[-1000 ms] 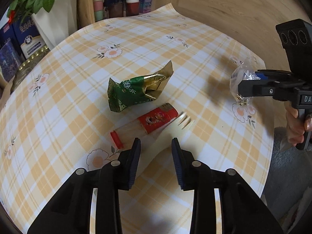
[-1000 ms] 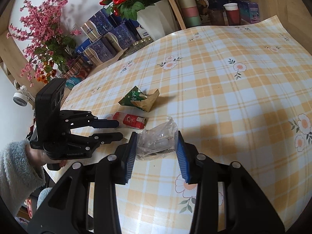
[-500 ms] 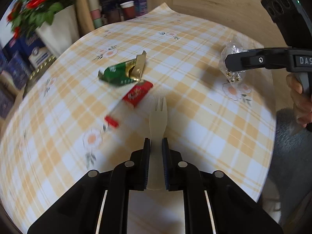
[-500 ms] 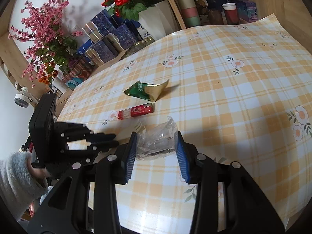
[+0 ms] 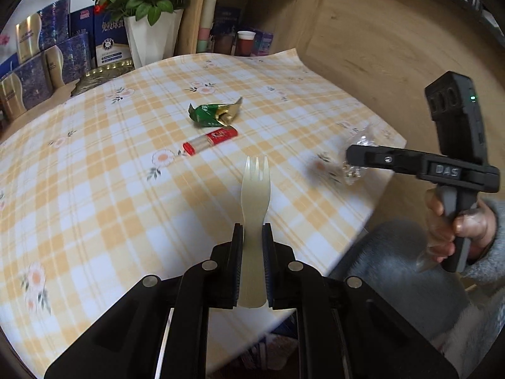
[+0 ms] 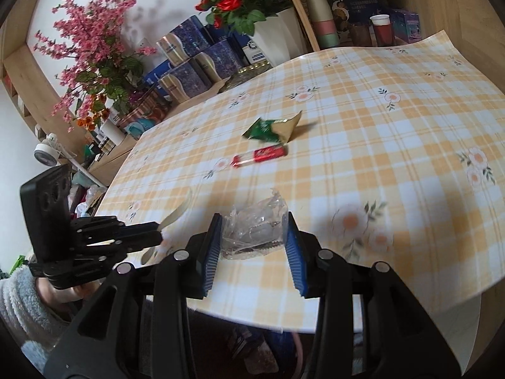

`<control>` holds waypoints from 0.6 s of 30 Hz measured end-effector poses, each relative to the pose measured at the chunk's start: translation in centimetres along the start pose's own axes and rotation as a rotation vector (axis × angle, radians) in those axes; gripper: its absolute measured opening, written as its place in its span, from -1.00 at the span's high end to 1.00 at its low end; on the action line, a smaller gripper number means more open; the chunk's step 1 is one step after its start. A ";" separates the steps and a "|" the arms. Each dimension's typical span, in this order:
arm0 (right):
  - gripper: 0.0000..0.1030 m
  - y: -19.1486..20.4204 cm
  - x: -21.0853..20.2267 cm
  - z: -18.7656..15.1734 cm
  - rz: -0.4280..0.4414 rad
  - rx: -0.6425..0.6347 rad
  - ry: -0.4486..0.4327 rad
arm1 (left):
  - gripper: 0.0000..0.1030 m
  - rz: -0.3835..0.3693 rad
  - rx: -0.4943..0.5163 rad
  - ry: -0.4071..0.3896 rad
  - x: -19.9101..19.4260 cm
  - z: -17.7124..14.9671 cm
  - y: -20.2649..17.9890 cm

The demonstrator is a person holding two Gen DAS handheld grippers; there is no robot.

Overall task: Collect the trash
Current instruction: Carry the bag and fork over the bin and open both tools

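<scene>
My left gripper [image 5: 252, 230] is shut on the handle of a pale plastic fork [image 5: 255, 189], held above the table's near edge with its tines pointing away. My right gripper [image 6: 254, 221] is shut on a crumpled clear plastic wrapper [image 6: 255, 225], lifted over the front edge of the table; in the left wrist view the same wrapper [image 5: 359, 145] shows at the right gripper's tip. On the checked tablecloth [image 5: 110, 173] lie a green and gold foil wrapper [image 5: 214, 114] and a red-labelled clear tube wrapper [image 5: 210, 139], also seen as the foil wrapper [image 6: 273, 128] and tube wrapper [image 6: 262, 155].
A white vase of red roses [image 5: 151, 41], blue gift boxes [image 5: 41, 63] and cups [image 6: 382, 30] line the far side by a wooden shelf. Pink blossoms [image 6: 91, 57] stand at the left. A person's hand in a fuzzy grey sleeve [image 5: 457, 224] holds the right gripper beyond the table edge.
The left gripper closed on the fork and lifted it back toward the table's near edge. The right gripper drew back and slightly up with the clear wrapper still in its jaws.
</scene>
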State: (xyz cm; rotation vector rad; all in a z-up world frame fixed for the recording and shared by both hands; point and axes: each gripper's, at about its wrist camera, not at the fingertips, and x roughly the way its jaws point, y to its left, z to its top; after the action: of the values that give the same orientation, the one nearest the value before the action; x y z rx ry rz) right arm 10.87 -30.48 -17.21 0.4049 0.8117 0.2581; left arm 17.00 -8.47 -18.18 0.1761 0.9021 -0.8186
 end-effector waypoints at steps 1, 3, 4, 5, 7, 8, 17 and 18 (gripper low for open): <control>0.21 0.5 -0.5 -0.7 0.002 -0.005 0.000 | 0.76 0.002 0.009 0.001 -0.9 -0.7 -0.6; 0.21 1.3 -1.1 -1.7 0.006 -0.015 0.005 | 0.76 0.001 0.018 0.004 -2.3 -1.9 -1.4; 0.21 1.7 -1.5 -2.3 0.007 -0.023 0.006 | 0.76 -0.001 0.020 0.007 -3.0 -2.7 -1.9; 0.21 2.0 -1.8 -2.8 0.008 -0.029 0.006 | 0.76 -0.003 0.022 0.012 -3.6 -3.5 -2.5; 0.21 2.8 -2.6 -3.9 0.016 -0.039 0.003 | 0.76 -0.009 0.031 0.026 -4.2 -5.0 -3.4; 0.21 3.0 -2.8 -4.3 0.020 -0.041 0.002 | 0.76 -0.012 0.037 0.037 -4.4 -5.8 -3.9; 0.21 4.6 -3.8 -8.5 0.025 -0.069 0.040 | 0.76 -0.047 0.099 0.175 -2.3 -11.9 -7.8; 0.21 4.7 -3.8 -8.8 0.023 -0.071 0.044 | 0.76 -0.045 0.102 0.195 -1.7 -12.4 -8.0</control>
State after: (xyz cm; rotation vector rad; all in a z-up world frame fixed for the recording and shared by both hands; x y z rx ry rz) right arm 1.46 -25.54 -18.07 0.3431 0.8387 0.3169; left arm 3.07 -7.33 -23.12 0.3299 1.0514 -0.9005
